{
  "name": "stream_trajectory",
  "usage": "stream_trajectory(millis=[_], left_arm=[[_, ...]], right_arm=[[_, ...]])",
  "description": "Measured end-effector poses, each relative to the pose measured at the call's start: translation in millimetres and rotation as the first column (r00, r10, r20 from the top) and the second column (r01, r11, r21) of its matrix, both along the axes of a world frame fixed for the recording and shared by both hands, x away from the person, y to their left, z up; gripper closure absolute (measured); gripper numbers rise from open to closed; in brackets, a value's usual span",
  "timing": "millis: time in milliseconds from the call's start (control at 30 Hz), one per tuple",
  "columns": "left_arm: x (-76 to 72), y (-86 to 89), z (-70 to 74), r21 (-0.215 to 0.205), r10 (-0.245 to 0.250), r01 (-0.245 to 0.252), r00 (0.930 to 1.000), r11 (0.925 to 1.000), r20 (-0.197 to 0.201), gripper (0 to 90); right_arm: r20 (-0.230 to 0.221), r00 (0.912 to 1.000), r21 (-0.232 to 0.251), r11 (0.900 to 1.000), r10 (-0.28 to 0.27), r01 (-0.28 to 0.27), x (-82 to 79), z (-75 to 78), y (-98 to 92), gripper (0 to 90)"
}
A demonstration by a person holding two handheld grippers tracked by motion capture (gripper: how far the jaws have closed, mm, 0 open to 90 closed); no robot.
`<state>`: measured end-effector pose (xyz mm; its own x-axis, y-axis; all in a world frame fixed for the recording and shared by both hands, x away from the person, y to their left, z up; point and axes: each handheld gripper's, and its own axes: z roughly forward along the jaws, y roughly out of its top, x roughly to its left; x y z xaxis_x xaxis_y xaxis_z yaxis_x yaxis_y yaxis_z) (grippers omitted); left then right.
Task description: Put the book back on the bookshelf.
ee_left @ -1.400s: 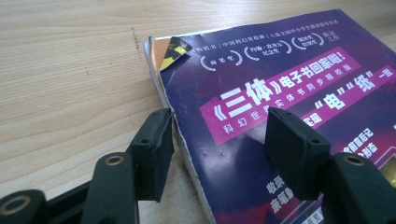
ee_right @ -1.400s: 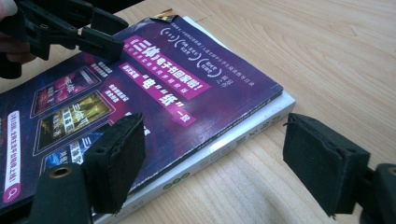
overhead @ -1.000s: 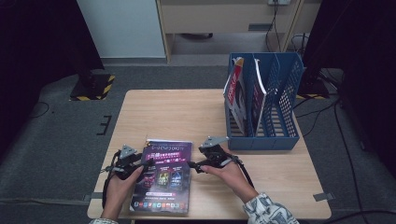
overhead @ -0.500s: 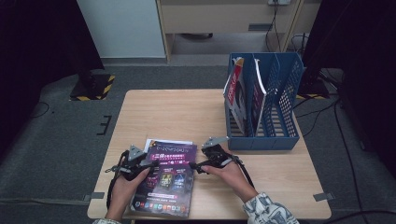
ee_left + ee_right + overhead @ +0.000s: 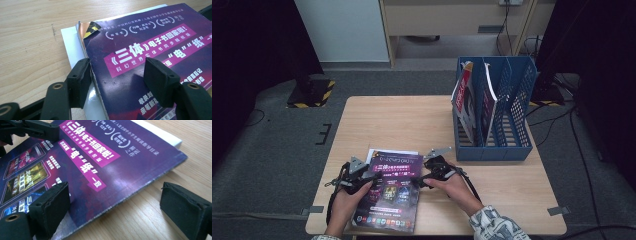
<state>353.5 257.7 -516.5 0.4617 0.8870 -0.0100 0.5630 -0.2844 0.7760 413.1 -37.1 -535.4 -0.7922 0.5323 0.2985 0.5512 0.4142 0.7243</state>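
Note:
A purple magazine (image 5: 389,192) with white and pink print lies flat near the table's front edge, on top of a white sheet (image 5: 379,151). My left gripper (image 5: 371,176) is at its left edge. In the left gripper view its jaws (image 5: 116,75) stand apart, one at the spine, one over the cover (image 5: 150,50), not pressing. My right gripper (image 5: 414,181) is at the magazine's right edge. Its jaws (image 5: 116,195) have just been opening and stand wide, one over the cover (image 5: 82,165), one over bare wood, with the magazine's edge between them.
A blue file rack (image 5: 512,150) stands at the back right of the wooden table (image 5: 402,120), with magazines (image 5: 467,100) upright in its left slots. A person's hands and a patterned sleeve come in from the bottom. Dark floor surrounds the table.
My left gripper has edged slightly right, onto the magazine's left edge. The right hand and the magazine stay about where they were.

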Motion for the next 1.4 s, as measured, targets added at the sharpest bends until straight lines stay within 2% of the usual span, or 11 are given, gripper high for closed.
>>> stream_trajectory(millis=[300, 567, 700, 833, 933, 1067, 1267, 1400], left_arm=[[-0.5, -1.0, 0.3, 0.006, 0.003, -0.003, 1.0000, 1.0000, -0.001, 38.5], [-0.8, -1.3, 0.1, 0.006, 0.006, -0.006, 1.0000, 1.0000, 0.001, 38.4], [-0.8, -1.2, -0.4, -0.005, 0.010, -0.010, 0.9999, 0.9999, 0.002, 38.4], [-0.7, -0.2, -0.3, -0.004, 0.007, -0.007, 1.0000, 1.0000, -0.001, 38.4], [-0.9, -0.1, -0.4, -0.009, 0.013, -0.013, 0.9999, 0.9999, -0.001, 38.4], [-1.0, 0.1, -0.3, -0.009, 0.016, -0.016, 0.9999, 0.9998, -0.002, 38.2], [-0.7, 1.5, -0.5, -0.016, 0.013, -0.013, 0.9999, 0.9998, -0.005, 38.1], [-0.8, 1.2, -0.3, -0.012, 0.015, -0.015, 0.9999, 0.9998, -0.004, 38.0]], right_arm=[[0.021, 0.9998, 0.029, 1.000, -0.006, 0.005, -0.3, -3.5, 5.5, 8.1], [-0.013, 0.9999, 0.067, 0.998, -0.002, 0.003, 3.0, -4.3, 5.1, 7.2], [-0.013, 0.9998, 0.050, 0.999, -0.013, 0.013, 4.5, -1.2, 4.7, 13.8], [-0.014, 0.9998, 0.084, 0.996, -0.017, 0.018, 6.1, 6.1, 2.1, 17.9], [0.005, 0.9999, 0.105, 0.994, -0.011, 0.010, 5.9, 15.0, 2.7, 20.0], [0.012, 0.9999, 0.115, 0.993, 0.004, -0.005, 5.8, 20.8, 10.7, 20.9], [-0.020, 0.9993, 0.135, 0.990, 0.032, -0.029, 6.9, 23.5, 28.8, 20.9], [-0.026, 0.9977, 0.116, 0.991, 0.063, -0.060, 4.1, 18.3, 40.0, 18.7]])
